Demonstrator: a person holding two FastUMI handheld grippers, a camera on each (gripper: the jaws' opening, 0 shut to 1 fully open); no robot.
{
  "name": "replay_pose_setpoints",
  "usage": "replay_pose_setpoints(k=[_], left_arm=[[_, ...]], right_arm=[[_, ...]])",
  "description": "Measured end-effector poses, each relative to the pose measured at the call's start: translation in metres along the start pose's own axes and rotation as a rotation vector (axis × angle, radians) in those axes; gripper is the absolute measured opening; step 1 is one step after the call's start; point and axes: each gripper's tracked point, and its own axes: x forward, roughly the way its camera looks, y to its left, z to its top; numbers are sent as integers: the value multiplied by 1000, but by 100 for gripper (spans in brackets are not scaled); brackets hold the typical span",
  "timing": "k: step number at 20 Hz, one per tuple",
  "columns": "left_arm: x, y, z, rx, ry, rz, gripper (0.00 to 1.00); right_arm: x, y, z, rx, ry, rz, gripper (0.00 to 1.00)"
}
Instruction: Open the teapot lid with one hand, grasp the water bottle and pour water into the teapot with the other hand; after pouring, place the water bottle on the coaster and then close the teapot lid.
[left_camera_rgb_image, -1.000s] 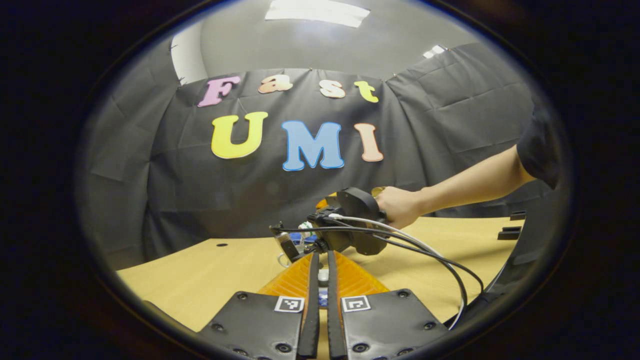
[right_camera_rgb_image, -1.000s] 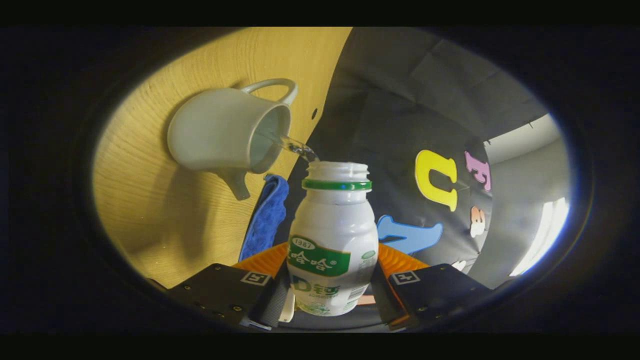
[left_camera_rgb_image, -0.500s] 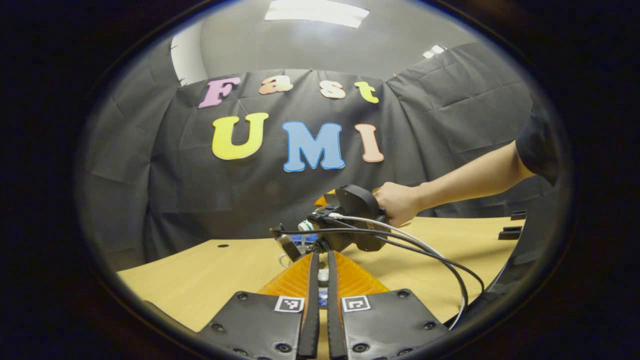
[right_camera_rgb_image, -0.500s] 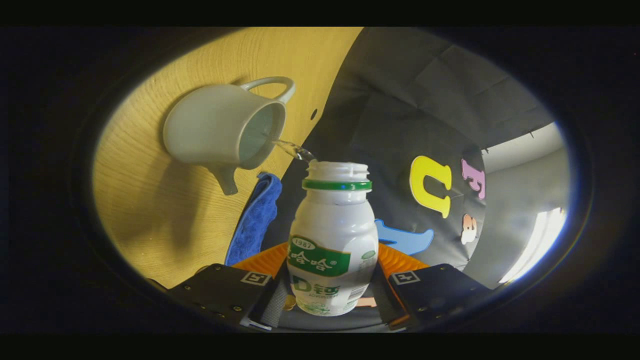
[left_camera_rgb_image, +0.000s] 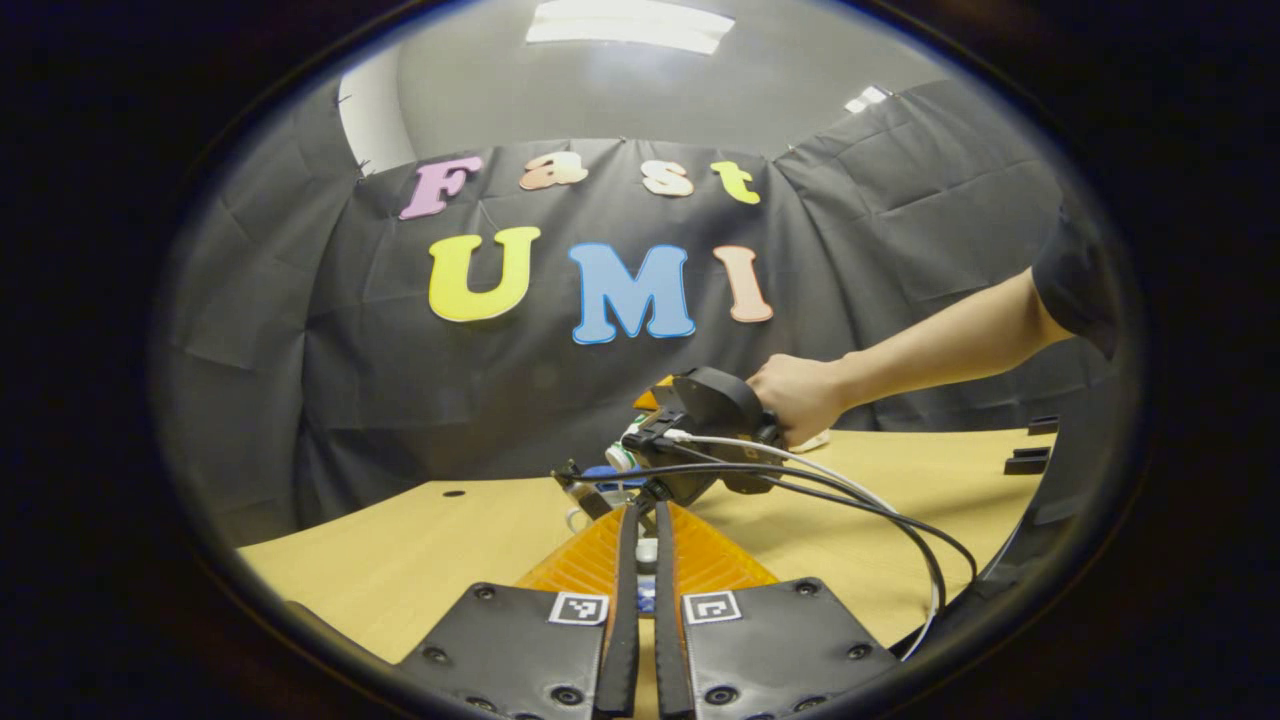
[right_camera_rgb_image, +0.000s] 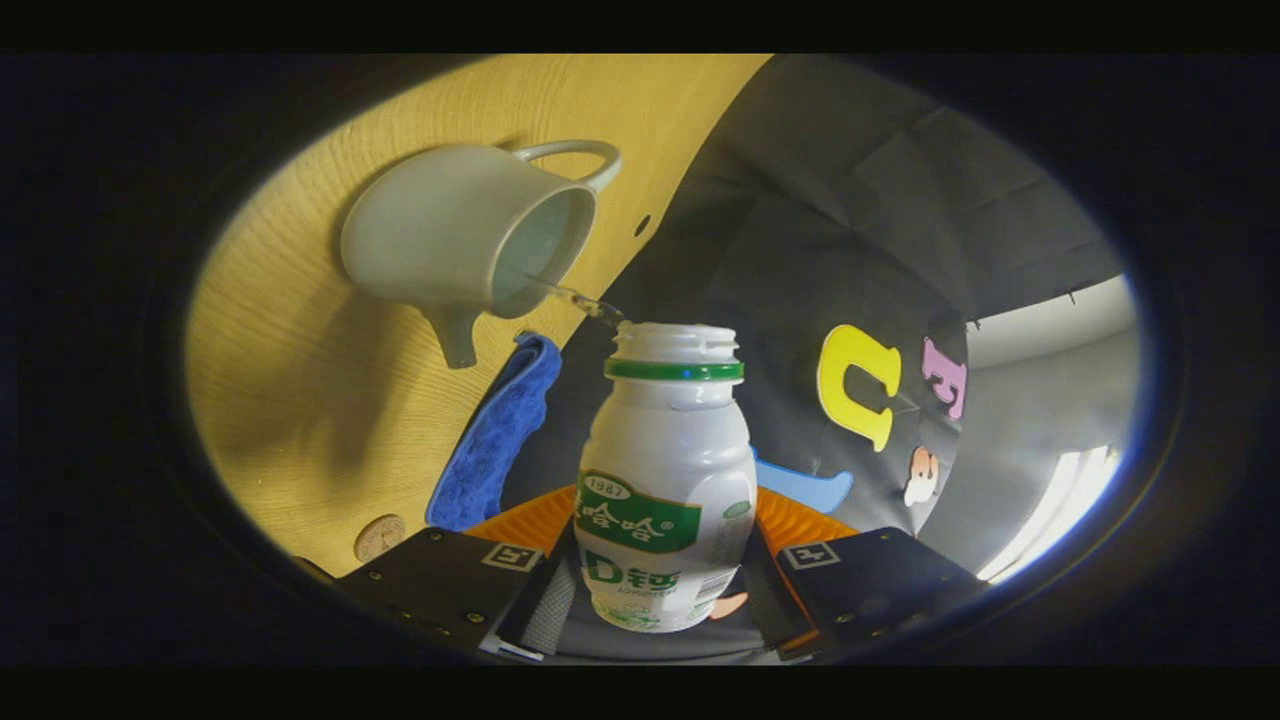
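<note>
right gripper view: right gripper (right_camera_rgb_image: 665, 600) clamps the tipped water bottle (right_camera_rgb_image: 667, 480), a thin stream reaching the open teapot (right_camera_rgb_image: 455, 240) on the bench (right_camera_rgb_image: 300, 400). left gripper view: left gripper (left_camera_rgb_image: 640, 600) pinches a small white piece, likely the lid.

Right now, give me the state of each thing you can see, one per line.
White plastic water bottle: uncapped, tipped, clamped in the right gripper.
Grey ceramic teapot: lid off, taking a thin stream.
Blue cloth: lying crumpled on the wooden table.
Left gripper: shut on a small pale piece, likely the lid.
</note>
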Motion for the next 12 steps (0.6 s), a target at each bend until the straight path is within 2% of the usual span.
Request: replay_pose_setpoints(k=[5, 6, 7, 8, 12], left_arm=[[0, 2, 1, 15, 2, 13, 13], [0, 2, 1, 22, 1, 14, 10], [-1, 1, 2, 24, -2, 14, 17], [-1, 0, 3, 26, -5, 13, 13], [-1, 1, 3, 30, -7, 16, 13]], right_arm=[[2, -7, 3, -38, -10, -21, 72], [3, -7, 5, -46, -13, -24, 72], [3, -7, 6, -53, -14, -26, 72], [3, -7, 7, -60, -16, -26, 72], [4, -4, 11, -84, -24, -25, 72]])
